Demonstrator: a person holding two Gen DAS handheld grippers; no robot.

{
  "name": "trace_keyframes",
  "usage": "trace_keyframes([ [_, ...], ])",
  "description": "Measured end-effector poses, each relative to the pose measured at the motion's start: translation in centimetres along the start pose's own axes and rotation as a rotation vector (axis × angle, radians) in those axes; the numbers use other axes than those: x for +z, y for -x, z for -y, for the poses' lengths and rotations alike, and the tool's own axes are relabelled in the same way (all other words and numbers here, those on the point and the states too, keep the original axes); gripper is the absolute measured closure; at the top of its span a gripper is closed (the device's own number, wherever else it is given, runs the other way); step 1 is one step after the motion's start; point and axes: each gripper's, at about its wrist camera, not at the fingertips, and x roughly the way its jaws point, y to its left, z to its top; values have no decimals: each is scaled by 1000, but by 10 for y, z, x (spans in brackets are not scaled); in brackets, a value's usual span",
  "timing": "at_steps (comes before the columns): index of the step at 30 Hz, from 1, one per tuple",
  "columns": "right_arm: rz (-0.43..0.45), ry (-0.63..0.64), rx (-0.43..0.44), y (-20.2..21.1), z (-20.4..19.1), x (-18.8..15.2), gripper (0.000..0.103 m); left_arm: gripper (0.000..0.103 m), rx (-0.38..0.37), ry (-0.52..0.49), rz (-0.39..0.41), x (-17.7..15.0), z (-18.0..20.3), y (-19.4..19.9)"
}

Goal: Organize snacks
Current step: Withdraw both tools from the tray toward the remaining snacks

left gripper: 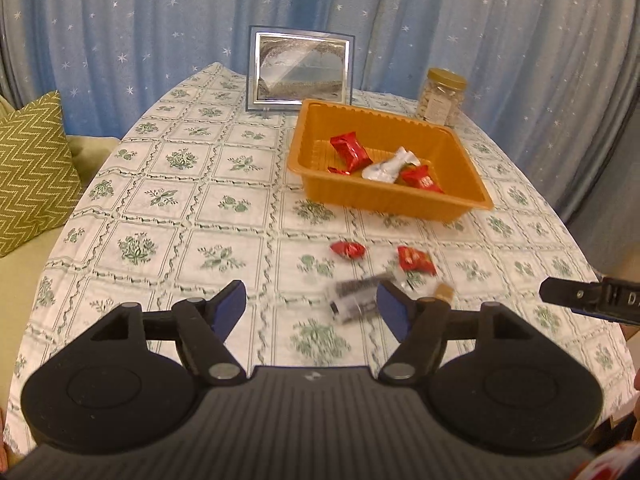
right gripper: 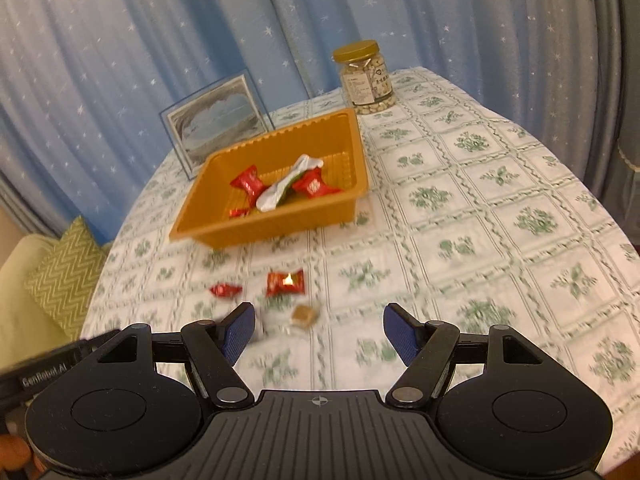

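The desk point(left gripper: 224, 184) wears a white cloth with green flowers. On it stand a frame point(left gripper: 299, 67), a jar point(left gripper: 441, 97) and an orange tray point(left gripper: 394, 200); nearer lie two red candies point(left gripper: 348, 249) point(left gripper: 416, 260), a brown sweet point(right gripper: 304, 315) and a blurred clear packet point(left gripper: 354, 298).

Left gripper point(left gripper: 310, 308): jaws spread wide, nothing between the 2 blue pads; held low over the table and pointing forward along it.
Left gripper's fingers point(left gripper: 228, 306): 2 black linkage arms with blue pads angled outward, both clear of the tablecloth.
Right gripper point(right gripper: 319, 330): jaws also spread wide, gap between the pads empty; held above the table and tilted slightly downward.
Right gripper's fingers point(right gripper: 400, 336): blue pads facing each other, well apart.
Relative pose: the 2 grippers sit side by side, near each other; each one's black body shows at the edge of the other's wrist view.
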Motion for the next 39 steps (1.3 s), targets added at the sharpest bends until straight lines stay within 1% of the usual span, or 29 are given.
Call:
trace_keyframes([
  [6, -15, 14, -18, 12, 3, -21, 32, 32, -14, -37, -11, -16, 9, 12],
  [11, -21, 34, -31, 12, 6, -27, 32, 32, -23, -87, -23, -21, 14, 11],
  [14, -26, 47, -39, 9, 6, -29, 32, 32, -36, -133, -29, -20, 16, 7],
  [16, -32, 59, -42, 5, 7, -29, 32, 32, -51, -181, -33, -19, 19, 0],
  [19, -39, 66, -47, -1, 8, -30, 32, 32, -59, -265, -38, -18, 24, -12],
  [23, -59, 66, -56, -13, 13, -31, 32, 32, -76, -356, -66, -17, 29, -33],
  [29, -80, 75, -59, -33, 17, -27, 32, 32, -116, -513, -82, -14, 38, -66],
  [34, -91, 79, -66, -48, 19, -22, 32, 32, -126, -637, -113, -15, 48, -100],
  [36, -95, 79, -68, -52, 19, -22, 32, 32, -139, -670, -118, -14, 51, -111],
  [39, -107, 62, -63, -58, 22, -21, 32, 33, -163, -693, -132, -11, 54, -125],
])
